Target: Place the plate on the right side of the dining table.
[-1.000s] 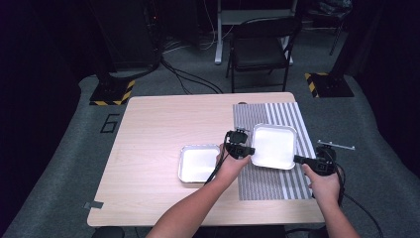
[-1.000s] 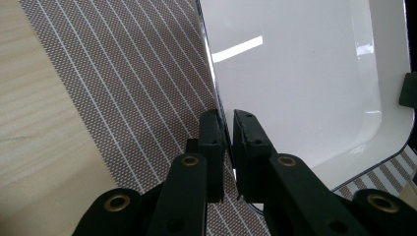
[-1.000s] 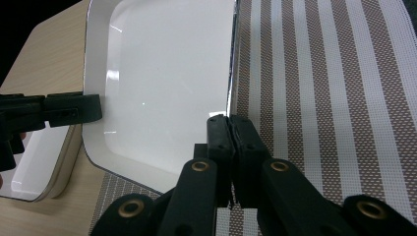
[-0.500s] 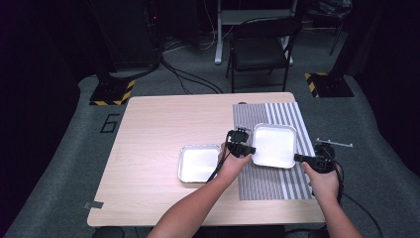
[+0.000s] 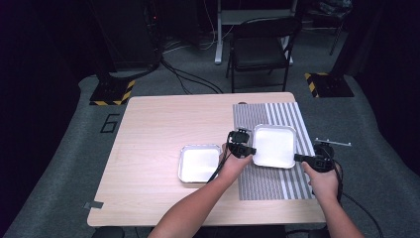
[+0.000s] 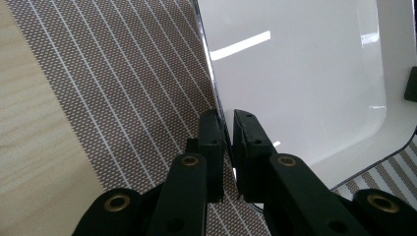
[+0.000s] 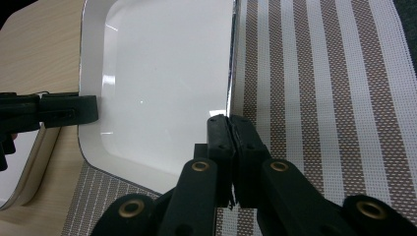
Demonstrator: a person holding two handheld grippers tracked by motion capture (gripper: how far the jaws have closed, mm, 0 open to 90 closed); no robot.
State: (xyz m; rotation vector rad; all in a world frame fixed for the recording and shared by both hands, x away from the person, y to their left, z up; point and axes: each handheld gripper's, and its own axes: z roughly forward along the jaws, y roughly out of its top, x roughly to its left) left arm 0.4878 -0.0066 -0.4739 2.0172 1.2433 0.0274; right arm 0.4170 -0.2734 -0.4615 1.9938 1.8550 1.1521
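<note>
The tray (image 5: 274,145) lies flat on the striped mat (image 5: 292,116), toward the table's (image 5: 163,119) 3 o'clock side, and I have it by 2 opposite edges. It is close to square, so no long axis matters; what matters is the line between my 2 grips, which runs roughly 9 to 3 across it. My left gripper (image 5: 242,147) sits at the tray's 9 o'clock edge, jaws nearly closed with the rim (image 6: 212,83) caught in the thin gap between them. My right gripper (image 5: 311,159) is at about 4 o'clock, jaws pressed together on the opposite rim (image 7: 230,83). From the right gripper view I see the left jaws (image 7: 64,110) reaching in from 9 o'clock, touching the far edge.

A second tray (image 5: 199,163) rests on bare wood just beside my left hand (image 5: 236,166), at the first tray's 8 o'clock. I judge that any lift must be level, both hands rising together, or the shallow rim may slip from 1 pinch.
</note>
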